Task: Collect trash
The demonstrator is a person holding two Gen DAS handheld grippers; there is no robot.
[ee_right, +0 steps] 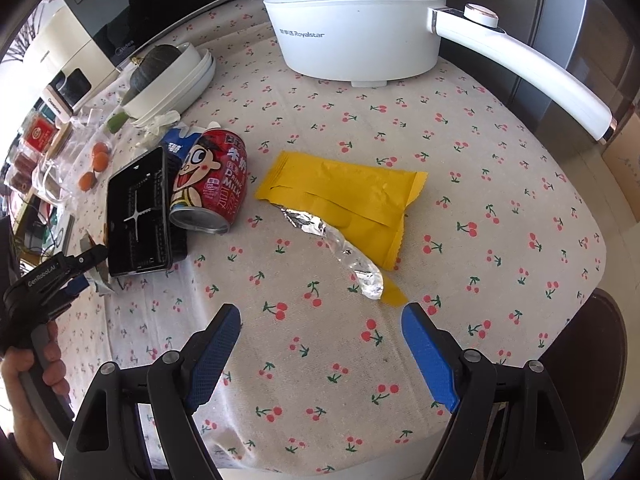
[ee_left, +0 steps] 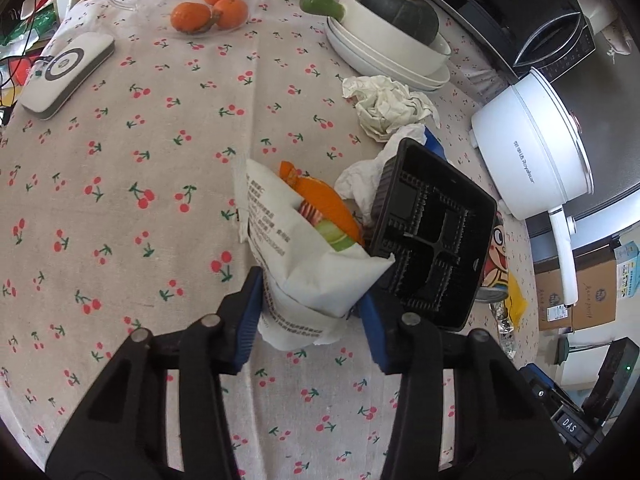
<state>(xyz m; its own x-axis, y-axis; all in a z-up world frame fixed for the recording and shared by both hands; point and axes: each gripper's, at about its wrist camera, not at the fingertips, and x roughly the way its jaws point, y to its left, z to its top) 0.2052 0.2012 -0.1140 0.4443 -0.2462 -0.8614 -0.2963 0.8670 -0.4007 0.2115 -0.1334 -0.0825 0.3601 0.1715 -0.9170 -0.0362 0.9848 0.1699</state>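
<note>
My left gripper (ee_left: 310, 312) is shut on a white printed snack bag (ee_left: 304, 264) with orange inside, held over the cherry-print tablecloth (ee_left: 140, 200). A black plastic tray (ee_left: 434, 236) leans against the bag on its right; it also shows in the right wrist view (ee_right: 140, 216). Crumpled white paper (ee_left: 390, 106) lies beyond the bag. A red milk can (ee_right: 210, 182) lies on its side beside the tray. A yellow wrapper (ee_right: 344, 200) with a strip of foil (ee_right: 344, 254) lies ahead of my right gripper (ee_right: 320, 316), which is open and empty just short of the foil.
A white electric pot (ee_right: 356, 20) with a long handle stands at the far edge. A stack of white dishes (ee_left: 384, 40) holds a dark squash. Oranges (ee_left: 212, 10) and a white device (ee_left: 68, 72) lie at the far left. The table edge is close on the right.
</note>
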